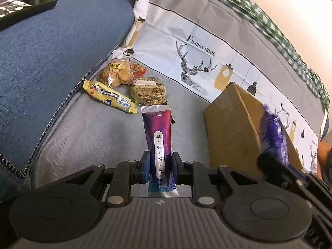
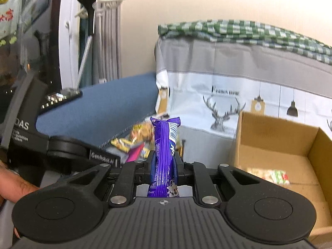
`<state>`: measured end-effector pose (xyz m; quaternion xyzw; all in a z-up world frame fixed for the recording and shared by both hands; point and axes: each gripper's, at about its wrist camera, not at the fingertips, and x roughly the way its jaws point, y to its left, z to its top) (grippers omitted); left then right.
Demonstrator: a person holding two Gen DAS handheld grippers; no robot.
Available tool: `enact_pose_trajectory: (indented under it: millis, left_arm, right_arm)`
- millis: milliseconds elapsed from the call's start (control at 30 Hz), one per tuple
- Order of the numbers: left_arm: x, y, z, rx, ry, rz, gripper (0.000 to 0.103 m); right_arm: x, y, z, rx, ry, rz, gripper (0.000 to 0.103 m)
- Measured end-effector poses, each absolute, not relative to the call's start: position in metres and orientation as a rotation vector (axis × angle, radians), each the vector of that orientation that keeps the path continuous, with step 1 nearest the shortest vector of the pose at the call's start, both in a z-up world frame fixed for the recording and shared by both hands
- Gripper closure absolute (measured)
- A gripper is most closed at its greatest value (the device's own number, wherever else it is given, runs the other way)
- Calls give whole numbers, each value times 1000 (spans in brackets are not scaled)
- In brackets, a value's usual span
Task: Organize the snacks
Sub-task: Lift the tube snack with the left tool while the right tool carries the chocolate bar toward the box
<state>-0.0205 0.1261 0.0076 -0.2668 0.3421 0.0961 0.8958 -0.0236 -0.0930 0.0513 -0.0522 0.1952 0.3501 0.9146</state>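
Observation:
My left gripper [image 1: 160, 166] is shut on a magenta and blue stick packet [image 1: 158, 132] that points forward over the grey sofa seat [image 1: 93, 137]. Beyond it lie a yellow candy pack [image 1: 110, 98], a bag of round crackers [image 1: 116, 73] and a grain bar [image 1: 148, 91]. My right gripper [image 2: 164, 165] is shut on a purple snack bar [image 2: 165, 145], held upright and left of an open cardboard box [image 2: 276, 151]. A green and white packet [image 2: 269, 175] lies inside that box. The purple snack bar [image 1: 274, 137] and the box [image 1: 232, 128] also show at the right of the left wrist view.
A blue sofa arm [image 1: 51, 51] with a black phone [image 1: 22, 6] on it rises at the left. The sofa back wears a deer-print cover [image 1: 197, 62] and a green checked cloth [image 2: 249, 31]. A person's hand [image 2: 12, 184] holds the left gripper's body.

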Motion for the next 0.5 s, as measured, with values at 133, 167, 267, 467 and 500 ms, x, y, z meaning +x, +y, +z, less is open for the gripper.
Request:
enact_pose_trajectory:
  millis: [133,167,267,467,500]
  left_arm:
    - [-16,127,14,-596,723,217,80]
    - [-14,126,16,-601,721,218,80]
    - [-4,117,28,-606,715,209,80]
    - [34,76,61,-559,679,127,80]
    - [42,67,66,-549,671,107,80]
  right_arm:
    - [-15,-104,61,-60,371,700,86]
    - [-12,-107,61,-47,370,691,86]
    - [2,-122,66,6,371,634,86]
    - [30,-159,69,79,362,438,86]
    - [37,-167,69,92,367,391,86]
